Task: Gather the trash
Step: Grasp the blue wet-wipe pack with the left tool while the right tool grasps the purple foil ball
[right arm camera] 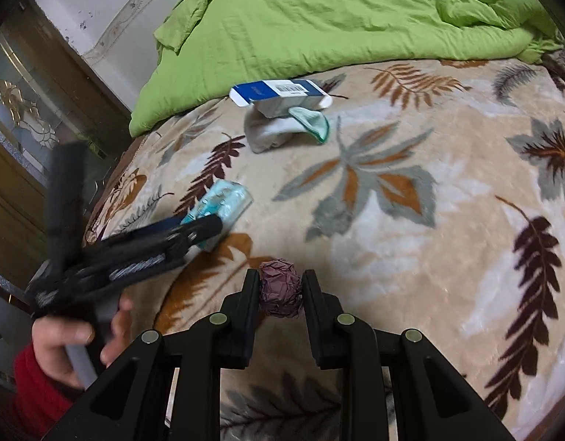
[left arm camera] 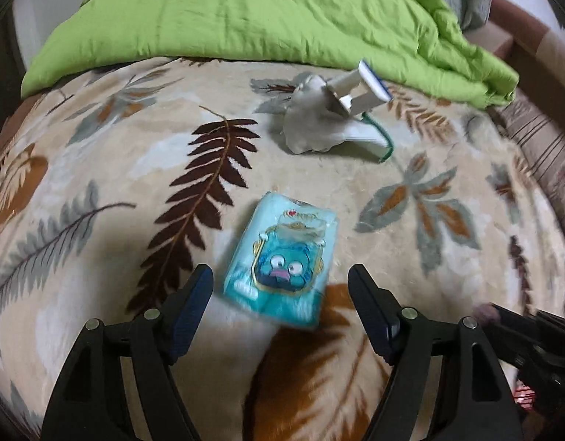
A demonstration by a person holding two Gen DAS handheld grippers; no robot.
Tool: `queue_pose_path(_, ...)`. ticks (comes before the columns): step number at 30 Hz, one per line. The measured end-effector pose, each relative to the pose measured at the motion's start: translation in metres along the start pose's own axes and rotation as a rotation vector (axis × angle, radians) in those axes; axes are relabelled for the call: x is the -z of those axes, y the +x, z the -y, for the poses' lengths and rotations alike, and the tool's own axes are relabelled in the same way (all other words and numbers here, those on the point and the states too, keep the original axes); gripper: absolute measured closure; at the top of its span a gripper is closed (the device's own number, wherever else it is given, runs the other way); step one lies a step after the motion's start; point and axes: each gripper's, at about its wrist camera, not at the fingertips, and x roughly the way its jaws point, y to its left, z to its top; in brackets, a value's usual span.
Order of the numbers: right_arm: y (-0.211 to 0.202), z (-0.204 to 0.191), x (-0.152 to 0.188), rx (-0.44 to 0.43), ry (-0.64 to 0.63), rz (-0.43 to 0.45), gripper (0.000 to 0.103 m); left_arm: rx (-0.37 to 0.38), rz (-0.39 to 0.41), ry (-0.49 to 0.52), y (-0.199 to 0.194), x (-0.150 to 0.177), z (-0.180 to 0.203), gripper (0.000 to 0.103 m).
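On the leaf-patterned blanket (left arm camera: 110, 154) lies a light blue packet (left arm camera: 282, 257) with a cartoon face. My left gripper (left arm camera: 281, 275) hovers over its near end, open, with a fingertip on each side and neither pad touching it. The right wrist view shows the same left gripper (right arm camera: 205, 226) at the packet (right arm camera: 229, 198), held by a hand (right arm camera: 69, 341) in a red sleeve. My right gripper (right arm camera: 280, 282) is shut on a crumpled purple paper ball (right arm camera: 280, 294) above the blanket (right arm camera: 411, 257).
Farther up the bed a white and blue carton (left arm camera: 359, 86) (right arm camera: 282, 93) rests on a grey-white cloth with a teal edge (left arm camera: 312, 121) (right arm camera: 271, 132). A green duvet (left arm camera: 264, 11) (right arm camera: 319, 18) covers the far part. A wooden cabinet (right arm camera: 21, 117) stands left of the bed.
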Motion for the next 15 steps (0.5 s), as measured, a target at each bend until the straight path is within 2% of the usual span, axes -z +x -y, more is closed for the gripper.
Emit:
queue_pose_path(2,0.0,0.001,0.0,-0.001,0.011,0.003,0.078,-0.04,-0.014,0.008,0.01,-0.002,0.002,0.03)
queue_pose_path(4,0.001,0.001,0.0,0.001,0.01,0.002,0.078,-0.072,-0.002,0.014,0.016,-0.001,0.002,0.036)
queue_pose_path(6,0.0,0.001,0.0,0.002,0.009,0.008,0.078,-0.102,0.028,0.021,0.016,0.001,0.003,0.051)
queue_pose_path(7,-0.001,0.001,0.0,0.003,0.006,0.01,0.078,-0.109,0.04,0.026,0.015,0.003,0.004,0.052)
queue_pose_path(9,-0.002,-0.001,0.0,0.01,-0.003,0.016,0.078,-0.11,0.064,0.028,0.01,0.006,0.004,0.066)
queue_pose_path(11,-0.005,-0.004,0.001,0.018,-0.016,0.021,0.078,-0.091,0.081,0.009,0.002,0.008,0.002,0.072)
queue_pose_path(15,-0.014,-0.013,0.004,0.04,-0.057,0.038,0.078,-0.055,0.113,-0.032,-0.024,0.019,0.005,0.073)
